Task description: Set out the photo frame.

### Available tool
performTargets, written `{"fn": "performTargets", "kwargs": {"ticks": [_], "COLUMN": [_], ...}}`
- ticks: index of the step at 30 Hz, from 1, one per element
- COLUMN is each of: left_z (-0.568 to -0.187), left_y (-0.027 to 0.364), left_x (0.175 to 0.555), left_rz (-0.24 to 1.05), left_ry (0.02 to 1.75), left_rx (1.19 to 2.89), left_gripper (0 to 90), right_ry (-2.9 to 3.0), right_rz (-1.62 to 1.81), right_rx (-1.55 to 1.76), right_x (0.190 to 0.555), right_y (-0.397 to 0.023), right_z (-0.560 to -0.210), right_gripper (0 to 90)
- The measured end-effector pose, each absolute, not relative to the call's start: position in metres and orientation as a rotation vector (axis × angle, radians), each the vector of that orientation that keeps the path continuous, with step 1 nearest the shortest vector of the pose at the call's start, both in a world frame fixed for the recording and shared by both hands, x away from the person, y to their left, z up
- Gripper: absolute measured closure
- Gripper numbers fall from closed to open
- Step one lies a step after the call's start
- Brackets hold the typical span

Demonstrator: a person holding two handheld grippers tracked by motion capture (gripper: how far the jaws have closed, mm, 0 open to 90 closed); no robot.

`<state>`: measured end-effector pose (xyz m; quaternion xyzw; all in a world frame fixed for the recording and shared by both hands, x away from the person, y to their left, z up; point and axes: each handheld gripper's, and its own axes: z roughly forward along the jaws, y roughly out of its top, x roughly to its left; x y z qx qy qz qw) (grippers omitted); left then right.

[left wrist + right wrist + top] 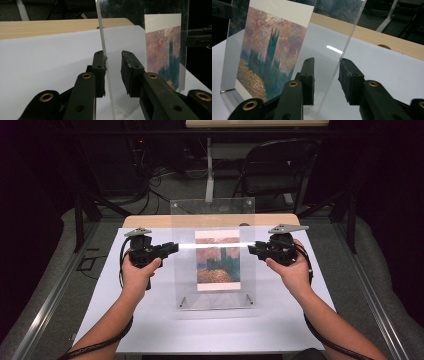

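Frame (215, 265), clear acrylic holding a print (218, 260), is standing mid-desk (150, 320); we are bracketing its side edges with left gripper (172, 248) and right gripper (251, 249), jaws not yet clamped. Next we are needing both to pinch evenly before lifting

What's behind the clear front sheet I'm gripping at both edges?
Behind the clear front sheet stands the painting print, upright against a second clear panel. Beyond that, the wooden table edge. Two metal pins sit at the base; how the print is fixed is unclear.
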<state>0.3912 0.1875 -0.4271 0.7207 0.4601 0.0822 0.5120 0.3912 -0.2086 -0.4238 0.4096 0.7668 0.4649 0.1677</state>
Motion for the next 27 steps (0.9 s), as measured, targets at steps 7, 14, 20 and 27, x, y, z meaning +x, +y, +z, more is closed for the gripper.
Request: {"fn": "performTargets", "kwargs": {"ticks": [7,14,20,27], "left_z": [-0.425,-0.420,-0.420,-0.419], "left_y": [0.189,0.188,0.190,0.193], "left_x": [0.382,0.371,0.365,0.352], "left_rz": [0.204,0.218,0.209,0.210], "left_ry": [1.093,1.064,1.043,1.012], "left_rx": [1.732,1.744,1.733,1.733], "left_gripper": [75.3,76.3,77.4,78.1], "right_ry": [2.177,2.168,2.165,2.162], "right_rz": [1.337,1.358,1.352,1.385], "right_rx": [1.154,1.143,1.106,1.094], "right_x": [0.382,0.368,0.359,0.347], "right_y": [-0.210,-0.214,-0.215,-0.217], "right_z": [-0.421,-0.419,-0.418,-0.417], "right_gripper": [67.3,70.4,70.9,71.0]}}
